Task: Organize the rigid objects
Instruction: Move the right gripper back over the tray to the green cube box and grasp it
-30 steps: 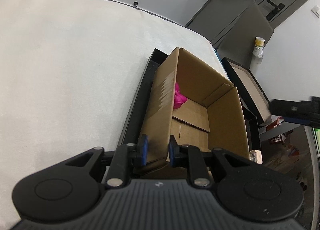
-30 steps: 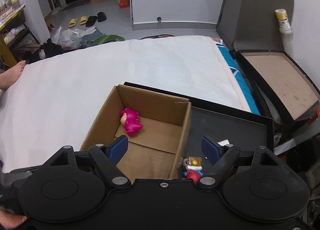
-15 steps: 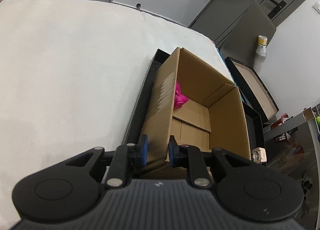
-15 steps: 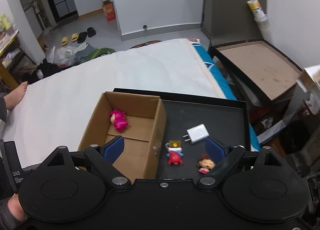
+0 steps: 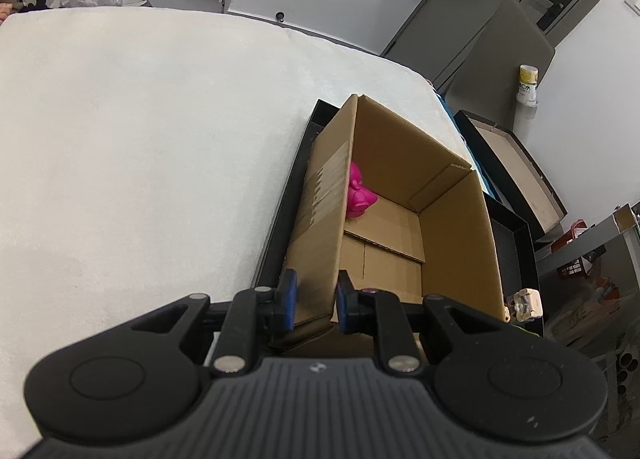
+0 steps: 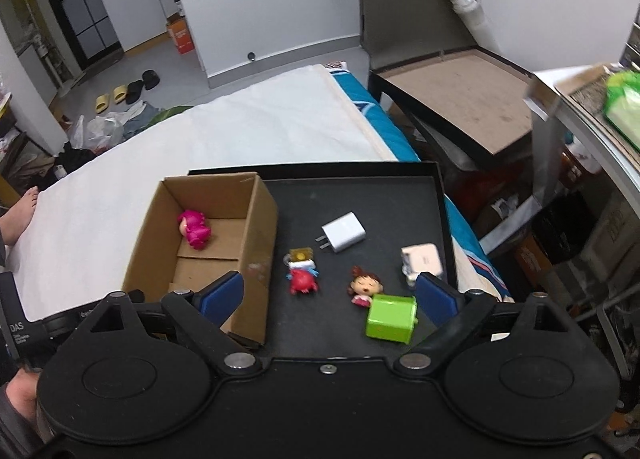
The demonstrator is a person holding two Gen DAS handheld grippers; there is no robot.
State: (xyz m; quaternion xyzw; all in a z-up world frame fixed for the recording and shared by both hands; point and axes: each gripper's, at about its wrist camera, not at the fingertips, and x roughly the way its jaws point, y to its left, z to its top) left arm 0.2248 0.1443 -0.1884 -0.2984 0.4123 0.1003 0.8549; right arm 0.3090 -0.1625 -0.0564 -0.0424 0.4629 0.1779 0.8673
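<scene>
Cardboard box (image 5: pixel 404 195) wall clenched by left hand-held gripper (image 5: pixel 313 301) | right hand-held gripper (image 6: pixel 329 293) released above green block (image 6: pixel 391 318)

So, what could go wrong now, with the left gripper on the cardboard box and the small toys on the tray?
The left gripper pinches only one thin wall of the brown cardboard box; it could bend or slip. The open right gripper hangs above the crowded green cube and small doll; it may knock one while grasping the other.
</scene>
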